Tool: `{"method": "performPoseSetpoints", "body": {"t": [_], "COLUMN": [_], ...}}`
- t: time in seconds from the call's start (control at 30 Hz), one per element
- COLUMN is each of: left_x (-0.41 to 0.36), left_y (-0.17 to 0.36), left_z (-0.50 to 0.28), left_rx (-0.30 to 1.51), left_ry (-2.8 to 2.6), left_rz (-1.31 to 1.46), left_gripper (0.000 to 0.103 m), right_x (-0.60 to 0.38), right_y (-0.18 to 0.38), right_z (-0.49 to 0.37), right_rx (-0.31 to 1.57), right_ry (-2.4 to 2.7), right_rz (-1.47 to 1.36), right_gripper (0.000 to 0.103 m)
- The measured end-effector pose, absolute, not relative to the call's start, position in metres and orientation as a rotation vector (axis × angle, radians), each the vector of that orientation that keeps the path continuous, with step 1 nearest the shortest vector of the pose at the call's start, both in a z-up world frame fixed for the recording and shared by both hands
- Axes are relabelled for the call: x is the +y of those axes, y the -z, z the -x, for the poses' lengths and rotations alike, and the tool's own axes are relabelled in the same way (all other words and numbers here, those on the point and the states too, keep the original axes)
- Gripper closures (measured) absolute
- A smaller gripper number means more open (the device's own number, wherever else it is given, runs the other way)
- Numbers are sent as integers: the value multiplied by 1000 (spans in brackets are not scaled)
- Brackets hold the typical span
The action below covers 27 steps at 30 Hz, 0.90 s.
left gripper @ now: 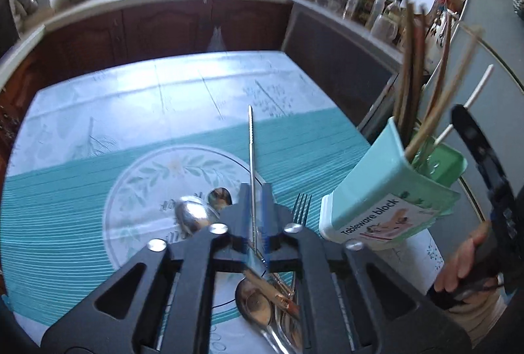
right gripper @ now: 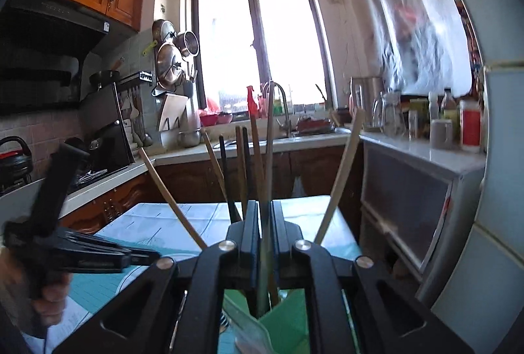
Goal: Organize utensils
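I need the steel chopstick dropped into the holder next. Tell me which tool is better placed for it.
Left. The left tool is already shut on the steel chopstick, with the green holder close beside it. The right tool is busy, shut on a wooden chopstick standing in that holder.

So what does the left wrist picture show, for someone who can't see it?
The left gripper pinches a thin metal chopstick pointing away over a flowery plate with spoons and a fork. To the right, a green utensil holder full of chopsticks is tilted.
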<state>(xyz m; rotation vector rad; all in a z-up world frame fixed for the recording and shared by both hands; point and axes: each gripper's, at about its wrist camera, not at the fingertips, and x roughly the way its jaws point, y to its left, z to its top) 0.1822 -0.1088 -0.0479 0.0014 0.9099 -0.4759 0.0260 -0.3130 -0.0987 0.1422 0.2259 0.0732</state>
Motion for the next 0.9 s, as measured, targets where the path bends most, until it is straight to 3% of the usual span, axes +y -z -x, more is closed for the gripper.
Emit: {"method": "performPoseSetpoints", "body": {"t": [0.07, 0.1, 0.7, 0.83, 0.9], "left_x": [-113, -115, -175, -189, -192], "left_y": [57, 62, 131, 145, 145], "left_z": [-192, -197, -311, -313, -312], "left_rx": [928, 934, 1227, 1284, 1279], "left_ry": [480, 482, 456, 428, 406], "left_rz": [0, 3, -14, -67, -87], "left_gripper": [72, 70, 70, 85, 98], "right_x": [-315, -316, -328, -332, -335], "right_y": [99, 98, 93, 95, 96], "right_z": [-23, -21, -7, -7, -8], "right_rx": [225, 220, 228, 241, 242], "right_ry": [-79, -79, -148, -147, -146], "right_rz": [-161, -171, -297, -311, -324], "right_gripper": [76, 74, 74, 74, 74]}}
